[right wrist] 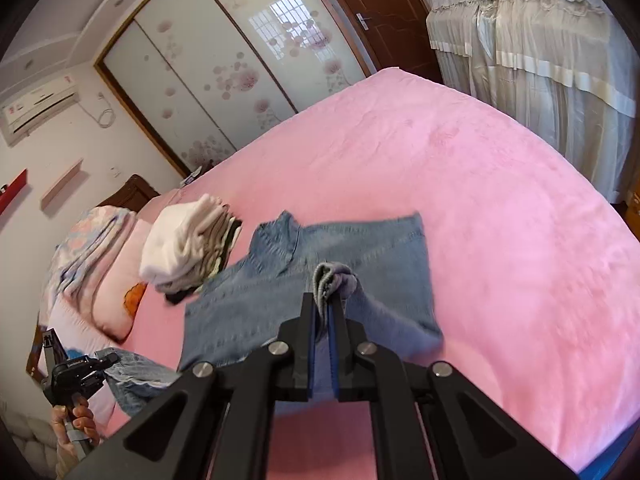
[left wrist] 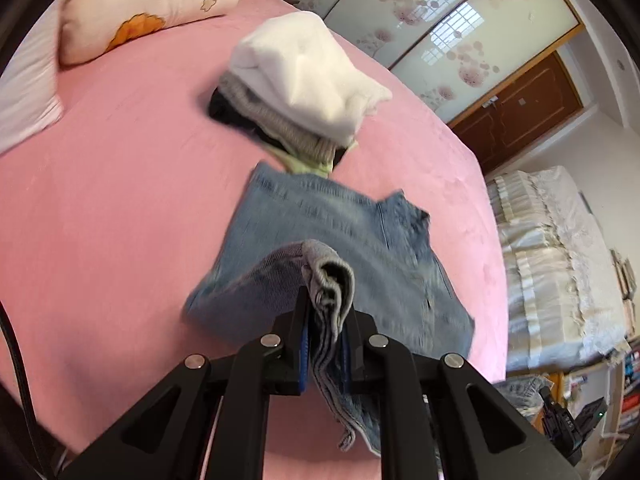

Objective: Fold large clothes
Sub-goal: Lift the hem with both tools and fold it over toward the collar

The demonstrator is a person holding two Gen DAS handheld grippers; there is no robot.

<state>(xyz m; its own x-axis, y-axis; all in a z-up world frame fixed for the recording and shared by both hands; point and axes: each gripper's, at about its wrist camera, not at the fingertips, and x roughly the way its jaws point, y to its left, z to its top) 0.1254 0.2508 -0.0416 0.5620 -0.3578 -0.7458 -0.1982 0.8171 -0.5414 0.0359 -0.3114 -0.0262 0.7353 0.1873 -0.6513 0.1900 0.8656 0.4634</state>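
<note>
From the left wrist camera, the left gripper [left wrist: 326, 304] reaches out from the bottom of the frame, its two black fingers with blue pads [left wrist: 305, 344] pressed together on a bunched fold of blue denim. That fold belongs to a pair of jeans [left wrist: 340, 232], which hangs from the grip and drapes down onto a wide pink bed [left wrist: 120, 200]; the far part of the jeans lies spread on the sheet, and a loose strip of denim dangles below the fingers. Just beyond the jeans sits a stack of folded clothes [left wrist: 304, 80], white on top, with grey, dark and pale green layers beneath. A pale pillow with an orange flower print [left wrist: 148, 8] rests at the head of the bed in the upper left. Behind the bed stand sliding wardrobe doors with pink blossoms [left wrist: 440, 32], and to the right a brown wooden door [left wrist: 520, 120] and white lace-trimmed fabric [left wrist: 560, 260]. From the right wrist camera, the right gripper [right wrist: 324, 304] likewise clamps a grey-blue bunch of the jeans [right wrist: 248, 304] between its closed blue pads [right wrist: 313, 356], lifting that edge above the bed [right wrist: 480, 220] while the rest of the denim fans out flat beyond it. The stack of folded clothes [right wrist: 180, 240] lies to the left, touching the jeans' far edge. In the lower left, a person's hand [right wrist: 78, 420] holds the handle of the left gripper [right wrist: 84, 372], with more denim trailing from it. An air conditioner [right wrist: 40, 108] hangs on the wall at left.
</note>
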